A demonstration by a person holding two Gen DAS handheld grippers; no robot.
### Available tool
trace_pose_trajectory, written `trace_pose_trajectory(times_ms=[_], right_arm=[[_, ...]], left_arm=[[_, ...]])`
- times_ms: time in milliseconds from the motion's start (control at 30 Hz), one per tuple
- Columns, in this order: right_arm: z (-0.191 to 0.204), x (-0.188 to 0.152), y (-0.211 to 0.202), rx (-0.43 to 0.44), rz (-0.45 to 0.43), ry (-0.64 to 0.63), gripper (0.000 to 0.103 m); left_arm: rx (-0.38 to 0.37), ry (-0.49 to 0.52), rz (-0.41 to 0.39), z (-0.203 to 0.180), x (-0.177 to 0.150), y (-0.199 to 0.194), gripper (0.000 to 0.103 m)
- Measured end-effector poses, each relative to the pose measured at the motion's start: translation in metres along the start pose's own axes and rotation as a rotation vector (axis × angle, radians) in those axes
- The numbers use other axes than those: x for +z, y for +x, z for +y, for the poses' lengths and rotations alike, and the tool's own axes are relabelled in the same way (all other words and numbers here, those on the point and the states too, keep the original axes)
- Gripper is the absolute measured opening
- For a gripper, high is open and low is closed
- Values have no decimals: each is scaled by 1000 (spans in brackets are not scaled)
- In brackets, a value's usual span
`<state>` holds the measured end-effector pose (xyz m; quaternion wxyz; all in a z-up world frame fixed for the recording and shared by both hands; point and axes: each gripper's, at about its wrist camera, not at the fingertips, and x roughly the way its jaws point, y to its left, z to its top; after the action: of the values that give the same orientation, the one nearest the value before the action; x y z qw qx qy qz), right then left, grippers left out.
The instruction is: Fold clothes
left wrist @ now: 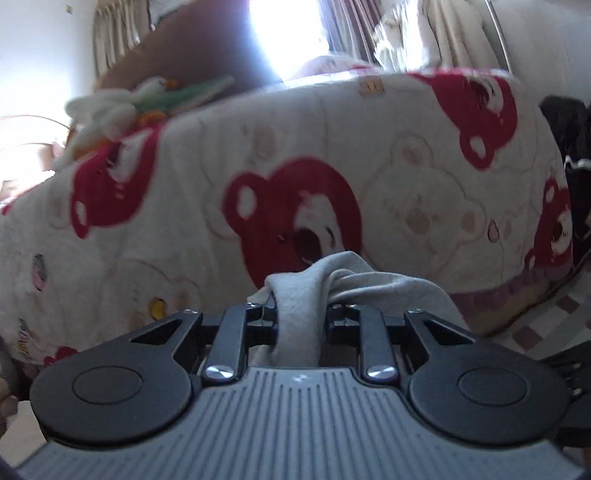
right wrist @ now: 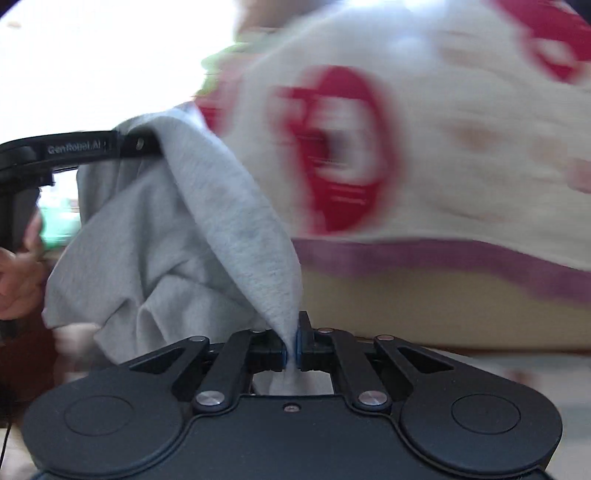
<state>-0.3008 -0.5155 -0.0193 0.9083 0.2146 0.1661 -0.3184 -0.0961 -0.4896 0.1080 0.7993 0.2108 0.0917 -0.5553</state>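
A light grey garment (left wrist: 295, 306) is bunched thick between the jaws of my left gripper (left wrist: 302, 321), which is shut on it. In the right wrist view the same grey garment (right wrist: 184, 221) hangs in a sagging span. Its top left corner is caught in the left gripper (right wrist: 147, 144), a black tool held by a person's hand (right wrist: 18, 280). A thin edge of the garment's lower part is pinched flat between the blue pads of my right gripper (right wrist: 291, 347), which is shut on it. Both grippers are in front of the bed, with the cloth off its surface.
A bed under a cream blanket with red bear prints (left wrist: 369, 129) fills the view ahead, blurred in the right wrist view (right wrist: 461, 147). Plush toys (left wrist: 110, 110) lie at its far left. Dark clothing (left wrist: 569, 129) is piled at the right, tiled floor (left wrist: 554, 317) below, curtains (left wrist: 443, 33) behind.
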Motion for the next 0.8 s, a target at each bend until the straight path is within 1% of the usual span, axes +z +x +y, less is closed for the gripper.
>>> trace_pose_trajectory(times_ms=[33, 67, 100, 167, 267, 300, 333, 400, 433, 467, 500, 567, 633, 667, 700, 767, 800], right_arm=[[-16, -6, 1, -79, 12, 9, 5], [-32, -15, 1, -140, 25, 25, 5], [-48, -26, 0, -188, 39, 48, 5], [-81, -47, -1, -285, 66, 93, 5], [-111, -71, 6, -369, 142, 60, 5], [-120, -78, 9, -394, 169, 44, 5], [-126, -80, 7, -397, 174, 29, 4], [-135, -75, -2, -372, 153, 3, 4], [-139, -73, -7, -360, 143, -10, 3], [-141, -69, -10, -365, 125, -33, 3], [-140, -62, -11, -382, 103, -64, 3], [-147, -49, -8, -439, 53, -89, 3], [-155, -37, -4, -500, 1, -106, 4], [-162, -31, -1, -523, -16, -91, 5], [-174, -28, 4, -541, 4, -54, 6], [-197, -24, 15, -576, 87, 28, 22], [-206, -26, 12, -576, 108, 67, 24]], left_arm=[[0, 25, 48, -19, -6, 23, 45], [0, 39, 85, -38, -15, 41, 52], [-2, 48, 118, -55, -25, 55, 56], [-30, 24, 169, -88, -53, 77, 56], [-22, -10, 189, -116, -89, 85, 55], [-8, -8, 182, -119, -97, 83, 55], [11, -2, 170, -119, -102, 80, 55], [56, 13, 141, -117, -110, 72, 55], [76, 6, 129, -110, -110, 66, 55], [91, -8, 118, -102, -109, 61, 55], [107, -22, 108, -93, -109, 56, 56], [114, -71, 115, -72, -105, 48, 56], [120, -110, 135, -53, -109, 40, 61], [121, -125, 146, -45, -114, 37, 63], [118, -125, 161, -41, -121, 36, 66], [106, -112, 197, -37, -137, 34, 67], [101, -101, 213, -37, -146, 34, 67]])
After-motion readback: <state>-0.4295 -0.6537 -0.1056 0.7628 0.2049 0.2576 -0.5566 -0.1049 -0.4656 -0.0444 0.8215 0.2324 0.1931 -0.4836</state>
